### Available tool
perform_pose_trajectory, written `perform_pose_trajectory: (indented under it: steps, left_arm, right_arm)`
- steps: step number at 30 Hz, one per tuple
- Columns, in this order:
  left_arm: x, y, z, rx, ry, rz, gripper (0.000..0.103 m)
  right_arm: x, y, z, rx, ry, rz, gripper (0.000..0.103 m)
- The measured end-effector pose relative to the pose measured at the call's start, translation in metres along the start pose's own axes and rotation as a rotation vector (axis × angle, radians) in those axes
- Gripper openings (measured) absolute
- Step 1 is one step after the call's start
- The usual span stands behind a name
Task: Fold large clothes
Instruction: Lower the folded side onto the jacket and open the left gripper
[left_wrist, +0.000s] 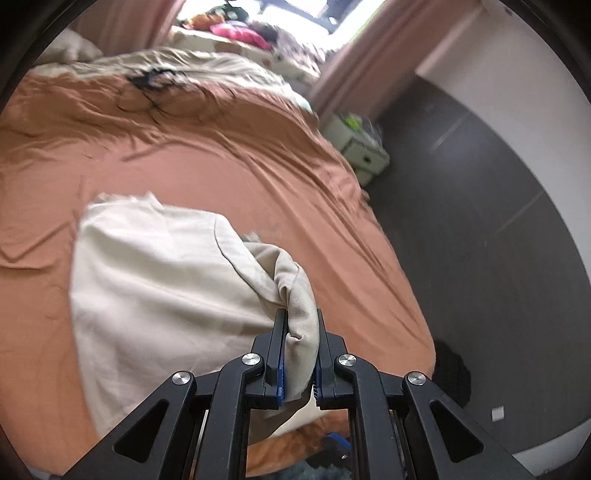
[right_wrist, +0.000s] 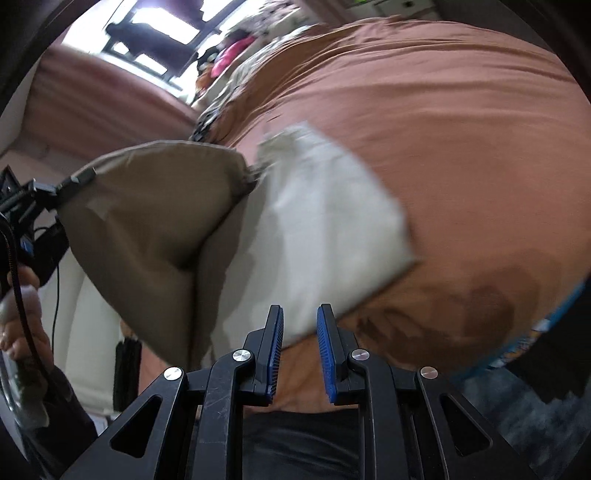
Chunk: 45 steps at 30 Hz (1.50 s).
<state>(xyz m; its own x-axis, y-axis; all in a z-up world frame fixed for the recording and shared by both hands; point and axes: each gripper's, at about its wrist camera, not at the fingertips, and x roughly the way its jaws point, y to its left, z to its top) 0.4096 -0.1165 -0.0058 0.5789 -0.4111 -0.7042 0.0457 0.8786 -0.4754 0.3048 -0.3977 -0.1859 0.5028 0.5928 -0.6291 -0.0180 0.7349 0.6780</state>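
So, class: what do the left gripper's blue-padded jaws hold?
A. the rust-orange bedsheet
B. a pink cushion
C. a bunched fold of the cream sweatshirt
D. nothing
C: the left gripper pinches a bunched fold of the cream sweatshirt lying on the rust-orange bedsheet.

Domestic bedroom. A bed (left_wrist: 207, 155) covered by a rust-orange sheet fills most of both views; a rumpled beige duvet (left_wrist: 207, 66) lies along its far edge. Pink curtains (left_wrist: 365, 55) frame a bright window (right_wrist: 162, 26), a small white bedside cabinet (left_wrist: 364, 155) stands beside the bed, and dark floor tiles (left_wrist: 480, 221) meet a white wall (left_wrist: 517, 96).
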Motion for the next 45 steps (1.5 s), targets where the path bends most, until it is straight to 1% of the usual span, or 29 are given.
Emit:
perform_pose_trajectory:
  steps: [3, 6, 7, 8, 9, 10, 11, 12, 13, 14, 16, 17, 19, 20, 21, 23, 25, 29, 33, 36, 38, 41, 43, 45]
  left_arm:
    - [0.025, -0.022, -0.01, 0.034, 0.042, -0.003, 0.011]
    - [0.048, -0.039, -0.028, 0.074, 0.105, -0.012, 0.012]
    - [0.057, -0.043, -0.035, 0.089, 0.146, 0.003, 0.018]
    - [0.062, -0.045, -0.039, 0.096, 0.17, 0.013, 0.027]
    - [0.068, -0.044, -0.045, 0.099, 0.205, -0.001, 0.031]
    - [0.068, -0.041, -0.045, 0.094, 0.215, -0.024, 0.036]
    - [0.067, -0.038, -0.046, 0.088, 0.223, -0.059, 0.042]
    - [0.065, -0.036, -0.047, 0.081, 0.227, -0.075, 0.047]
    - [0.061, -0.031, -0.045, 0.073, 0.221, -0.074, 0.056]
    - [0.055, -0.026, -0.043, 0.065, 0.2, -0.069, 0.059]
    - [0.038, -0.01, -0.038, 0.064, 0.146, -0.039, 0.059]
    - [0.031, -0.005, -0.042, 0.063, 0.135, -0.023, 0.059]
    - [0.02, 0.013, -0.038, 0.044, 0.111, 0.011, 0.059]
    - [0.015, 0.024, -0.037, 0.031, 0.101, 0.024, 0.059]
    - [0.009, 0.037, -0.037, 0.016, 0.091, 0.042, 0.059]
    - [0.001, 0.058, -0.033, -0.008, 0.077, 0.077, 0.059]
    - [-0.007, 0.085, -0.032, -0.034, 0.065, 0.11, 0.059]
    - [-0.015, 0.127, -0.035, -0.087, 0.055, 0.167, 0.059]
    - [-0.019, 0.17, -0.039, -0.163, 0.051, 0.196, 0.059]
    - [-0.018, 0.194, -0.044, -0.204, 0.052, 0.215, 0.059]
    - [-0.017, 0.208, -0.048, -0.235, 0.058, 0.216, 0.059]
    - [-0.013, 0.224, -0.055, -0.272, 0.068, 0.22, 0.059]
    - [-0.011, 0.234, -0.061, -0.289, 0.079, 0.222, 0.059]
    - [-0.007, 0.24, -0.065, -0.303, 0.091, 0.222, 0.059]
  right_arm:
    - [-0.013, -0.026, 0.002, 0.052, -0.023, -0.019, 0.02]
    - [-0.023, -0.047, 0.009, 0.092, -0.039, -0.025, 0.02]
    - [-0.025, -0.052, 0.011, 0.105, -0.044, -0.027, 0.021]
    - [-0.027, -0.055, 0.012, 0.112, -0.045, -0.026, 0.023]
    - [-0.028, -0.057, 0.013, 0.12, -0.045, -0.021, 0.03]
    - [-0.03, -0.058, 0.012, 0.123, -0.047, -0.016, 0.035]
    - [-0.031, -0.057, 0.013, 0.123, -0.052, -0.012, 0.043]
    - [-0.031, -0.056, 0.014, 0.12, -0.058, -0.006, 0.046]
    - [-0.031, -0.055, 0.016, 0.113, -0.061, 0.003, 0.046]
    - [-0.032, -0.054, 0.018, 0.108, -0.06, 0.011, 0.046]
    - [-0.028, -0.048, 0.023, 0.091, -0.053, 0.028, 0.046]
    - [-0.024, -0.043, 0.025, 0.081, -0.049, 0.031, 0.046]
    - [-0.014, -0.033, 0.033, 0.055, -0.031, 0.035, 0.047]
    - [-0.009, -0.029, 0.037, 0.041, -0.02, 0.038, 0.05]
    - [0.0, -0.023, 0.043, 0.023, -0.004, 0.038, 0.055]
    - [0.015, -0.014, 0.054, -0.001, 0.02, 0.024, 0.057]
    - [0.027, -0.009, 0.063, -0.02, 0.045, 0.021, 0.057]
    - [0.051, 0.001, 0.081, -0.059, 0.091, 0.008, 0.057]
    - [0.073, 0.01, 0.097, -0.096, 0.144, -0.006, 0.057]
    - [0.089, 0.011, 0.108, -0.107, 0.184, -0.007, 0.057]
    - [0.101, 0.01, 0.115, -0.107, 0.21, -0.008, 0.057]
    - [0.118, 0.007, 0.127, -0.097, 0.251, 0.006, 0.057]
    - [0.132, 0.007, 0.133, -0.086, 0.293, 0.035, 0.057]
    - [0.146, 0.009, 0.136, -0.083, 0.326, 0.038, 0.057]
